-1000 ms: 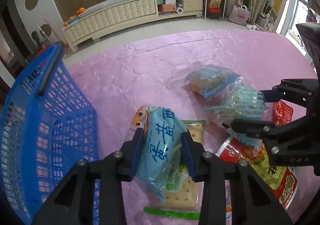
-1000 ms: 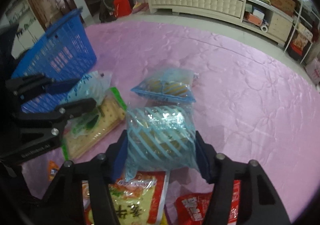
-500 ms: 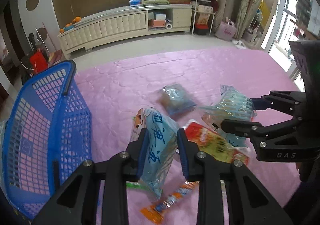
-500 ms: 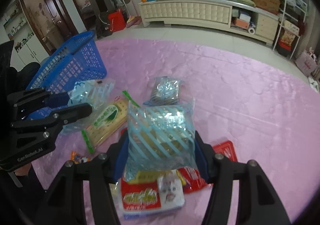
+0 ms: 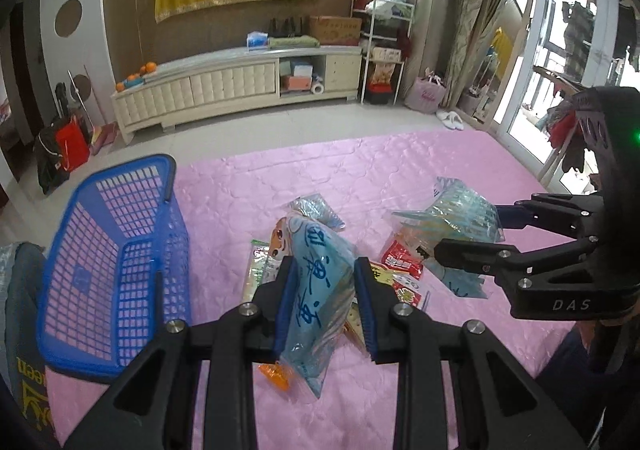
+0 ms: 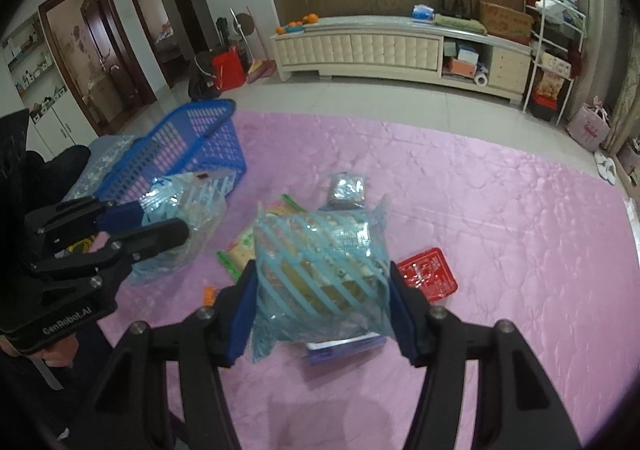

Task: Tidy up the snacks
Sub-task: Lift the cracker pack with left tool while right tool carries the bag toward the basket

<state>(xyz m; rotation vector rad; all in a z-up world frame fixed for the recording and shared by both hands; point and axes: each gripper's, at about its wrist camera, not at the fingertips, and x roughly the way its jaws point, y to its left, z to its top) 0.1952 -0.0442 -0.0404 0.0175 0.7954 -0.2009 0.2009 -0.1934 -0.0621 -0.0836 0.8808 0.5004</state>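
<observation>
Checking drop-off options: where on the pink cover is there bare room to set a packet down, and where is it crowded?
Bare: the pink cover right of the red packet, and the stretch beyond the silver packet toward the floor. Crowded: the snack pile between the two grippers, beside the blue basket.

Left claw (image 5: pixel 323 300): black two-finger frame with blue pads, pointing steeply downward, jaws drawn fairly narrow and pressing on both sides of a light blue plastic snack bag with blue lettering (image 5: pixel 318 302), which hangs clear of the surface below.

Right claw (image 6: pixel 322 284): same black build, also angled downward, jaws set wider, blue pads clamped on the flanks of a puffy clear snack bag with light blue diagonal stripes (image 6: pixel 322 270), carried aloft.

Each claw appears side-on in the other's view, apart.
</observation>
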